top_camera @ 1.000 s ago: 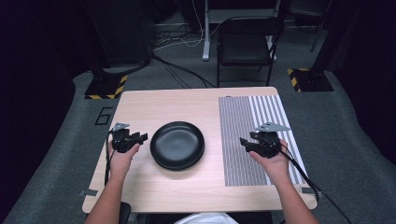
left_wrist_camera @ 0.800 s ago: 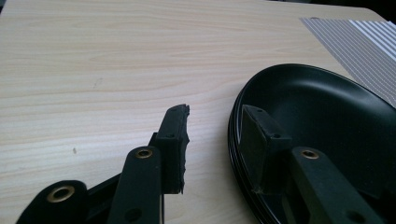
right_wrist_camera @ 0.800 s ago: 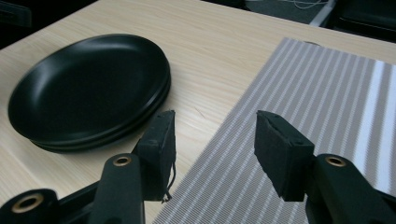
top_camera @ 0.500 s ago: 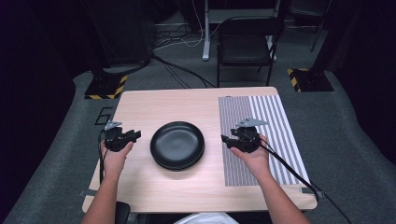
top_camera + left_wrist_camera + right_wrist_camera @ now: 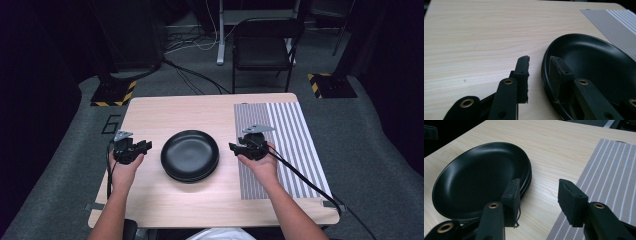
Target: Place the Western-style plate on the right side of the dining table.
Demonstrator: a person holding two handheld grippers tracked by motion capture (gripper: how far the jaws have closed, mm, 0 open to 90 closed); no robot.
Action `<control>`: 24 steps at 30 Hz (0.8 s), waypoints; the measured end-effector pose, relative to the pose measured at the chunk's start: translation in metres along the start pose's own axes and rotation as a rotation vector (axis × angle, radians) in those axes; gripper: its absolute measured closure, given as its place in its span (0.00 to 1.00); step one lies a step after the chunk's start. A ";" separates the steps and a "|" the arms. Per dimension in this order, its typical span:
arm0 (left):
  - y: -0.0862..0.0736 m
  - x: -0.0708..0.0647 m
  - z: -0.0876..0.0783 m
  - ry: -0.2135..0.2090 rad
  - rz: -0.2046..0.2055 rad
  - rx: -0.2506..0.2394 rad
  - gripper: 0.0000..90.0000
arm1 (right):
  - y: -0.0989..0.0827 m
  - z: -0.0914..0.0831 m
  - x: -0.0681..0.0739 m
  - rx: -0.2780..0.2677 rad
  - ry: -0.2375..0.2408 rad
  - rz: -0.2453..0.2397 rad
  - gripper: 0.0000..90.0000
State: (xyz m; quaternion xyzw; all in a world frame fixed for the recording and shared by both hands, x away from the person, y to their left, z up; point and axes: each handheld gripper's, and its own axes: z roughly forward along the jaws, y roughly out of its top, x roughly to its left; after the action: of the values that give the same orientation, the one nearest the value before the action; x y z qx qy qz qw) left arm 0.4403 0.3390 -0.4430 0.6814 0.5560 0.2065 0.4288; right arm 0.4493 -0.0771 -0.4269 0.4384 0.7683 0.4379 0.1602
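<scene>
Flanking the glossy round black plates, your left gripper at nine o'clock and right gripper at three have just been closing, jaws apart and empty.

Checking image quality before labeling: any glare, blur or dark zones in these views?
High view: table evenly lit, surroundings nearly black, soft sheen on the plates. Left gripper view: jaws out of focus up close, wood grain sharp. Right gripper view: stack rims readable, striped mat crisp, top-left corner dark.

Stack of plates at table centre; striped mat to its right. Left gripper just left of the stack, right gripper just right, at the mat's edge. Chair behind the table.
</scene>
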 end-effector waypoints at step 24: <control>0.004 -0.021 0.024 -0.070 -0.045 0.050 0.81 | -0.002 0.042 0.007 0.035 -0.005 0.048 0.64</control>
State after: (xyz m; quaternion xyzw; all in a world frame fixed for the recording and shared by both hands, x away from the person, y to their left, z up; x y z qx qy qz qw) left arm 0.4549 0.3106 -0.4490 0.6860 0.5610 0.1588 0.4353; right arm 0.4712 -0.0493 -0.4511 0.4603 0.7648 0.4272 0.1439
